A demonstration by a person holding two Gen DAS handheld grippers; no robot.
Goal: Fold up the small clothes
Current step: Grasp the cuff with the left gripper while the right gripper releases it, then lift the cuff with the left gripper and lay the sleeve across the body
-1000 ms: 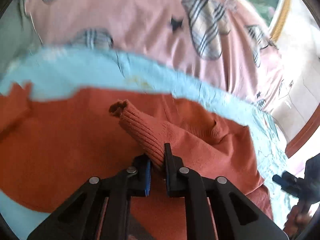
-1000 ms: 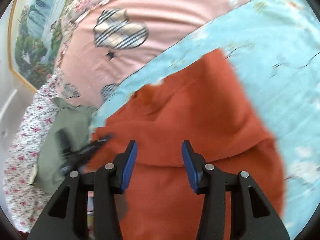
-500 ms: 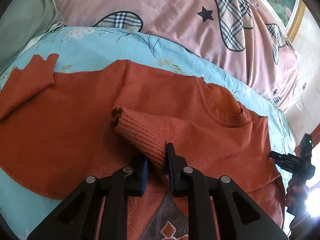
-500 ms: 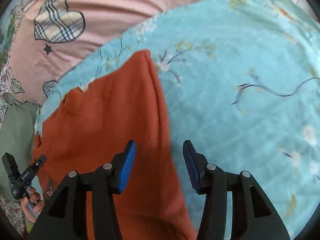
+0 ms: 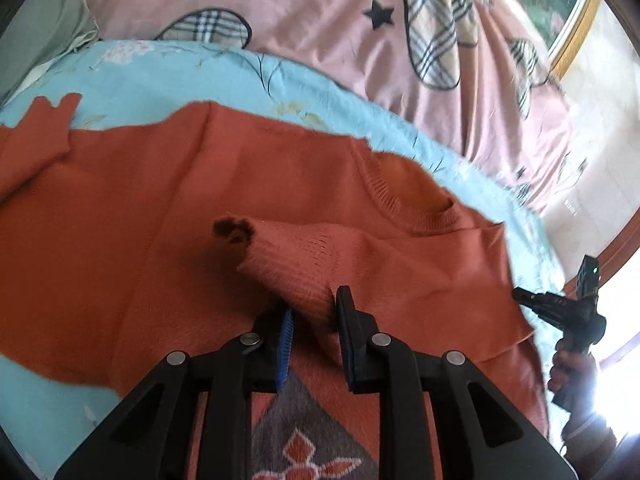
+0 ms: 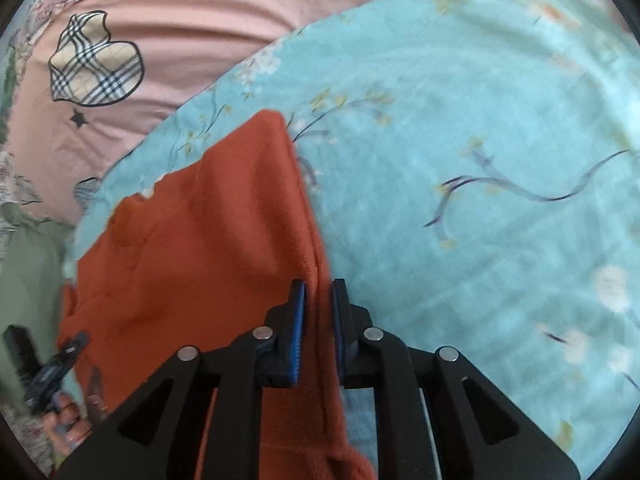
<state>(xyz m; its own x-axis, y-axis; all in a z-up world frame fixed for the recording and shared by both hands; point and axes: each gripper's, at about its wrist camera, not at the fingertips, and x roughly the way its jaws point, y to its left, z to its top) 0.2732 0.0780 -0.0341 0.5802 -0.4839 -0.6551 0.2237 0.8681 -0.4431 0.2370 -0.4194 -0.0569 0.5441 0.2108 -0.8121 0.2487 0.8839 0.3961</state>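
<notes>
A pale blue floral bedsheet (image 6: 480,128) meets a pink plaid-heart quilt (image 5: 320,12), with bright daylight at right.

The orange sweater (image 5: 168,240) ran off the left and bottom edges of the left wrist view, its chest pattern (image 5: 304,440) partly hidden behind the left gripper (image 5: 312,312). In the right wrist view, the sweater's edge was motion-blurred, and its lower part was cut off at the bottom.

The orange sweater (image 5: 120,240) on the bed (image 6: 480,160) is viewed closely along each hand-held gripper, from opposite sides.
</notes>
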